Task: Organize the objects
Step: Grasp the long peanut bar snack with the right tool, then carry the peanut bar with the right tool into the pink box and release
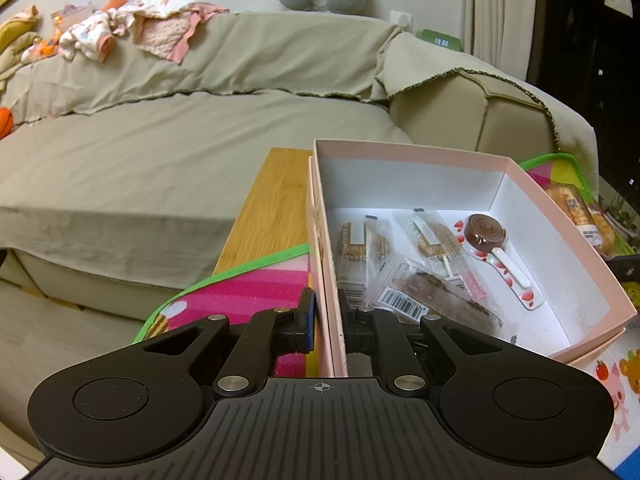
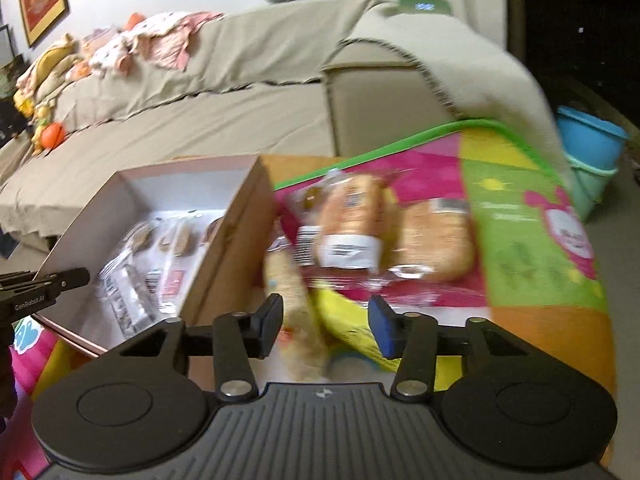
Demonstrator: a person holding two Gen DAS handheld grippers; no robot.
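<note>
An open pink box (image 1: 404, 152) stands on a colourful play mat (image 1: 244, 296). Inside lie several clear snack packets (image 1: 432, 288) and a wrapped brown lollipop (image 1: 486, 232). My left gripper (image 1: 326, 320) is shut on the box's near left wall. In the right wrist view the box (image 2: 236, 232) is at left. My right gripper (image 2: 326, 322) is open above a long pale snack packet (image 2: 294, 292) and a yellow packet (image 2: 348, 320) lying just right of the box. Two wrapped bread loaves (image 2: 356, 224) (image 2: 434, 236) lie further back on the mat (image 2: 520, 232).
A beige covered sofa (image 1: 160, 140) with clothes (image 1: 132, 28) on its back runs behind the low wooden table (image 1: 276, 200). A bread loaf (image 1: 576, 216) lies right of the box. Blue and green tubs (image 2: 592, 148) stand on the floor at far right.
</note>
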